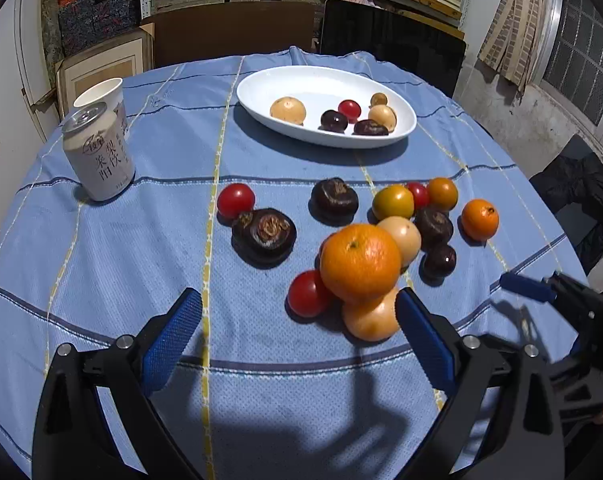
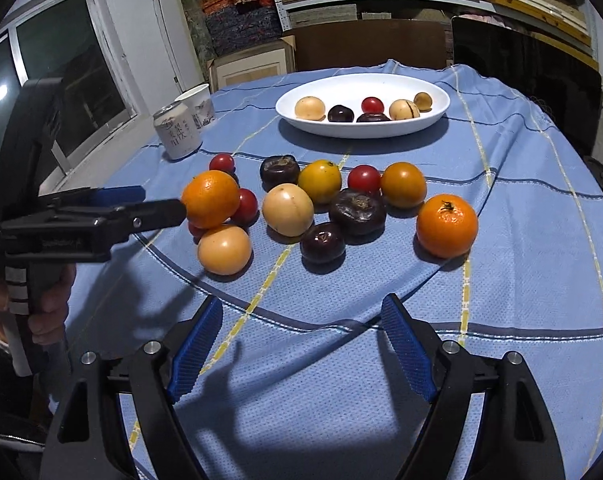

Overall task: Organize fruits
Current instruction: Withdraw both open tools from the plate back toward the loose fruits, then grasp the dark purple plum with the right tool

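We see both tongs released: left tongs beside the large orange, lower centre; right tongs over bare counter.

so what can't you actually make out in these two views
- Left wrist view: the pale fruit is partly covered by the big orange in front.
- Right wrist view: a red tomato is mostly hidden behind that orange.
- Both views: the can text is too small to read.
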A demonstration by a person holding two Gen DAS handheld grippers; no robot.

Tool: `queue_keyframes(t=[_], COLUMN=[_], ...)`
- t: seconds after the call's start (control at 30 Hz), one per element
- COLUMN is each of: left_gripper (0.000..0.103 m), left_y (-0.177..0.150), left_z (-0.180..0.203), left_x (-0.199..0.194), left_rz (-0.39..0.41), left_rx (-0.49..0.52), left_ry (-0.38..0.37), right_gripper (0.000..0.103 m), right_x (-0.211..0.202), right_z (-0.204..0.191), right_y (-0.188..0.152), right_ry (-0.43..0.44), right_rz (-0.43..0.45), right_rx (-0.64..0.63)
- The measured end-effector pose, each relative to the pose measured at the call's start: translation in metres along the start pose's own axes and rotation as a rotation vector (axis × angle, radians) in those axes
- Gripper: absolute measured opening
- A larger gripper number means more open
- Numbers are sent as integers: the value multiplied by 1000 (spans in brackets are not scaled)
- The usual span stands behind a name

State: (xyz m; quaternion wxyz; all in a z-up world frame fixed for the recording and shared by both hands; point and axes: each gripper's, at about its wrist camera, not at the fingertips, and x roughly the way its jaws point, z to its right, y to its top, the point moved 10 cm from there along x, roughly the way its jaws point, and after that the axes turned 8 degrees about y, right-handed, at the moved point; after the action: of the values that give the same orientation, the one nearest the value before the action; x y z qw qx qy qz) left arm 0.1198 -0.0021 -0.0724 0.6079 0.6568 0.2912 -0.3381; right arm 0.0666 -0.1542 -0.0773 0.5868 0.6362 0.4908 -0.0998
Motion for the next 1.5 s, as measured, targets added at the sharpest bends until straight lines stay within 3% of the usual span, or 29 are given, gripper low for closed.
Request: queue_keyframes(t=[0.13,0.17,0.23,0.33,0.5,0.63,0.8,1.07,1.2,1.5], left_gripper=[95,95,95,95,95,95,95,95,95,95], left_y=[-10,-12,-18,-21,-19,-19,-21,-23,-19,-23], left_z=[4,6,6,7,7,10,13,23,16,32], left_x=[5,7,14,16,13,15,20,24,22,23], left_rz=[-15,-16,-35,-55,-41,-45,-68,-87,-86,-119], left_rx=[16,26,24,0,5,13,18,32,11,13], left_ry=[-10,-10,-6,-45,-44,-41,-41,-41,-25,-80], right_gripper=[79,68,56,56,56,32,32,32,32,32], right_x=[-1,-1,7,18,39,53,50,31,29,28], right_z=[6,8,10,7,7,13,18,20,16,14], right_y=[6,8,13,19,29,29,26,18,20,17], right_ry=[-13,-16,-15,-33,-65,-110,-46,135,162,182], right_rz=[24,32,5,-24,-54,-96,-74,-12,-2,-7], right_rx=[8,17,19,-18,-27,-39,13,119,119,118])
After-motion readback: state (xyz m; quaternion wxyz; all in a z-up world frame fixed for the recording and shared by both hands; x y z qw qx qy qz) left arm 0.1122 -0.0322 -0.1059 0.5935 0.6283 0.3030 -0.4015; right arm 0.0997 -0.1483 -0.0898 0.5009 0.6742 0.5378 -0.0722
